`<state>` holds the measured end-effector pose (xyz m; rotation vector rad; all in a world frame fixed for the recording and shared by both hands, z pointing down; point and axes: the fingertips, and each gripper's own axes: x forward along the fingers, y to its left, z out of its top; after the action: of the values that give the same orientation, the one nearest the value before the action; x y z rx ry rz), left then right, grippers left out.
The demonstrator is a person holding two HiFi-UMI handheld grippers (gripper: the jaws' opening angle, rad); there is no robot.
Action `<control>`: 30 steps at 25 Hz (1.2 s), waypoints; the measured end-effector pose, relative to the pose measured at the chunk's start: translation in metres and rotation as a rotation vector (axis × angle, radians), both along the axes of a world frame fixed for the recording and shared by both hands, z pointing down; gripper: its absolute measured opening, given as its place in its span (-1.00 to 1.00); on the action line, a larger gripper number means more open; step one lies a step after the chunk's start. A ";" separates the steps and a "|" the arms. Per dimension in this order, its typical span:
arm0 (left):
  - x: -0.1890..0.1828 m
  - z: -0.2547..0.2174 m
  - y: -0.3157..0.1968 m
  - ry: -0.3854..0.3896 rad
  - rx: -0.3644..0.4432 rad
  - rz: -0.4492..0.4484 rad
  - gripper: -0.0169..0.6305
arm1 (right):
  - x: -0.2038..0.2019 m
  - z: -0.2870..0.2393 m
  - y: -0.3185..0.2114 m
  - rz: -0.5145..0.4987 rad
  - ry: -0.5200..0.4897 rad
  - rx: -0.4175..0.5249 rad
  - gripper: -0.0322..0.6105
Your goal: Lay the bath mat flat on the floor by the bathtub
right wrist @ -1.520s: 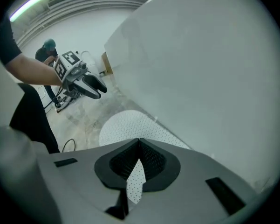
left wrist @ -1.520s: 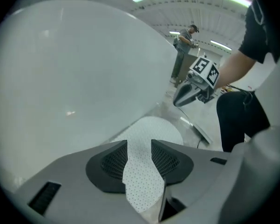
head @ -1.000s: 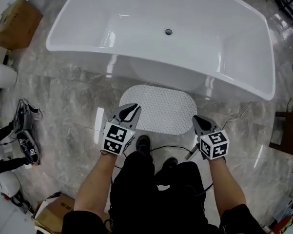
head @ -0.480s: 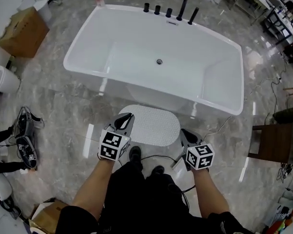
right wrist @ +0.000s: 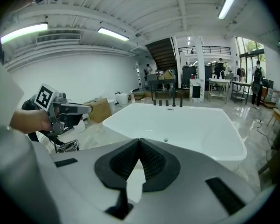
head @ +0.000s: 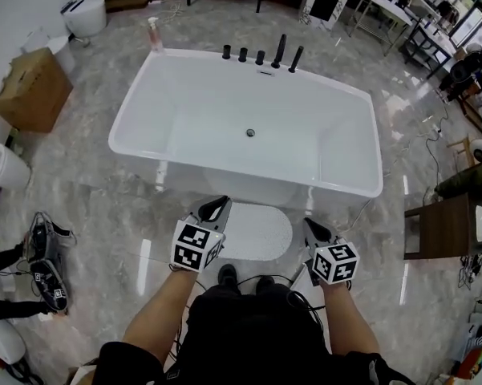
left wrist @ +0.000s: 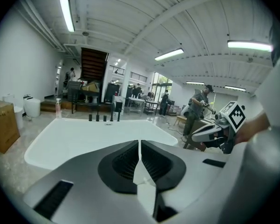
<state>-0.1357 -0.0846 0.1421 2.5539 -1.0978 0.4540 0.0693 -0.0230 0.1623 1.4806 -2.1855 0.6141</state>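
The white, dimpled bath mat lies flat on the marble floor against the front of the white bathtub. Both grippers hang above the mat's near edge, well off the floor. My left gripper is over the mat's left end, shut, with nothing between its jaws. My right gripper is just off the mat's right end, also shut and empty. In the left gripper view the closed jaws point across the tub. The right gripper view shows its closed jaws over the tub.
Black taps line the tub's far rim, with a pink bottle at its corner. A cardboard box and a toilet stand at the left. A black bag lies on the floor; a wooden stool stands right.
Both grippers have risen away from the mat, which stays flat on the floor. The head view has climbed too, so the tub and mat look smaller.
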 end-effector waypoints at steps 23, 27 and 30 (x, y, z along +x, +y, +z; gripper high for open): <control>0.030 -0.148 0.010 0.028 0.190 -0.169 -0.87 | 0.038 -0.198 -0.037 -0.141 -0.156 0.398 -0.86; 0.039 -0.168 0.005 0.037 0.210 -0.167 -0.87 | 0.047 -0.228 -0.032 -0.138 -0.179 0.486 -0.86; 0.046 -0.179 0.002 0.035 0.239 -0.162 -0.88 | 0.060 -0.234 -0.023 -0.106 -0.193 0.512 -0.86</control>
<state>-0.0892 -0.0830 -0.0367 2.6316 -1.4090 0.2494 0.1290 -0.0462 -0.0720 1.5789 -2.6940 0.1673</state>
